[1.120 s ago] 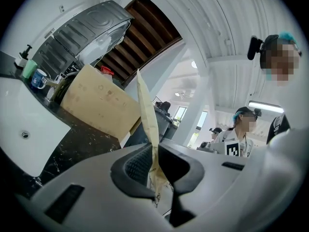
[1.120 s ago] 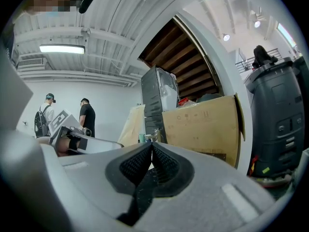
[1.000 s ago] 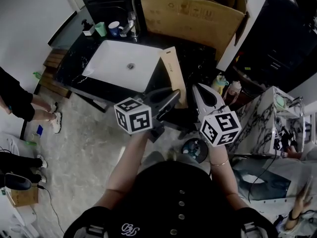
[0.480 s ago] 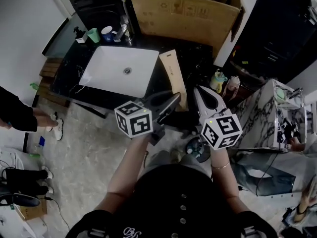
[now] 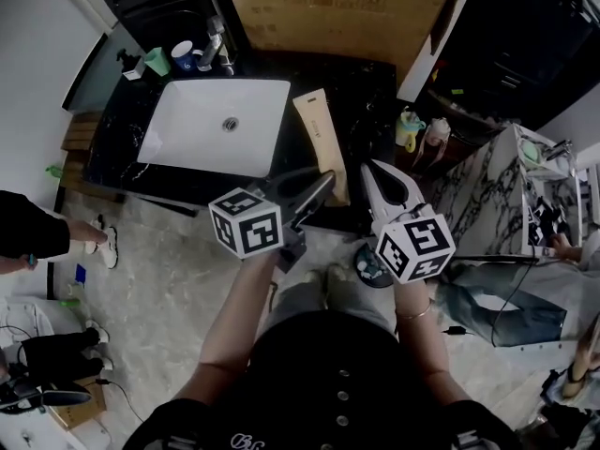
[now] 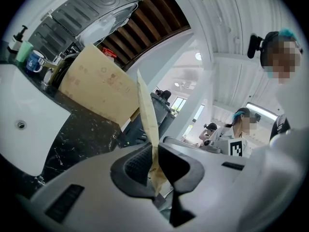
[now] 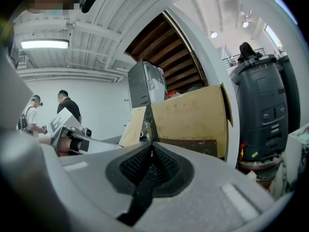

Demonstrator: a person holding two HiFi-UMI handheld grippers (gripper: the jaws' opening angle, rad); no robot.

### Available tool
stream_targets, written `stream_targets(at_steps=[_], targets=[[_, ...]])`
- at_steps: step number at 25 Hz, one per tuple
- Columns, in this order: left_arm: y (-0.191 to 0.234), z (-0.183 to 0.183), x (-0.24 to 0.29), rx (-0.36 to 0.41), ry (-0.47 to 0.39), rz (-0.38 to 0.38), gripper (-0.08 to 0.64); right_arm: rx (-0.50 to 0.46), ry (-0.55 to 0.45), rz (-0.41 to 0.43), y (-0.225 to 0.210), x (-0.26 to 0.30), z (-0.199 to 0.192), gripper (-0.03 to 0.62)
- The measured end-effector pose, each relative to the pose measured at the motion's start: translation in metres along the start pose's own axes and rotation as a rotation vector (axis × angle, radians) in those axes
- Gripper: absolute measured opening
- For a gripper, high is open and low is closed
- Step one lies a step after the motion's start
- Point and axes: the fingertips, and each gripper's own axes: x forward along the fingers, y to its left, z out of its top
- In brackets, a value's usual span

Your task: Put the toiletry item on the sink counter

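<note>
- My left gripper has its jaws closed on the near end of a flat tan packet, which I take for the toiletry item. In the left gripper view the packet stands edge-on between the pads.
- The packet's long axis runs straight out ahead of those jaws, away from me. Its far end reaches over the black sink counter.
- The white basin lies ahead and to the left of the jaws, and a cardboard box stands beyond the packet's tip.
- My right gripper sits just right of the packet with its jaws together on nothing.
- I judge the set-down belongs to the left gripper: lower forward onto bare counter, staying right of the basin.
</note>
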Motion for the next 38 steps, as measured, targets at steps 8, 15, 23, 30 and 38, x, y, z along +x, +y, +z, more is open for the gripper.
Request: stream_targets(at_steps=[8,15,23,30,38], targets=[[0.020,-0.010,0.006,-0.021,0.046,0.008,0.041,0.026,0.048,-0.021,-0.012,0.007,-0.017,0.005],[0.038,-0.019,0.016,-0.041,0.076,0.024,0.041,0.027,0.088,-0.015,-0.018,0.021,-0.032,0.005],[0.054,-0.029,0.031,-0.034,0.124,0.056,0.041,0.035,0.109,-0.013,-0.029,0.033,-0.041,0.005],[0.068,-0.040,0.040,-0.040,0.168,0.091,0.041,0.047,0.133,-0.014,-0.041,0.037,-0.052,0.005],[0.082,-0.052,0.044,-0.020,0.212,0.150,0.041,0.060,0.152,0.004,-0.043,0.042,-0.061,0.005]])
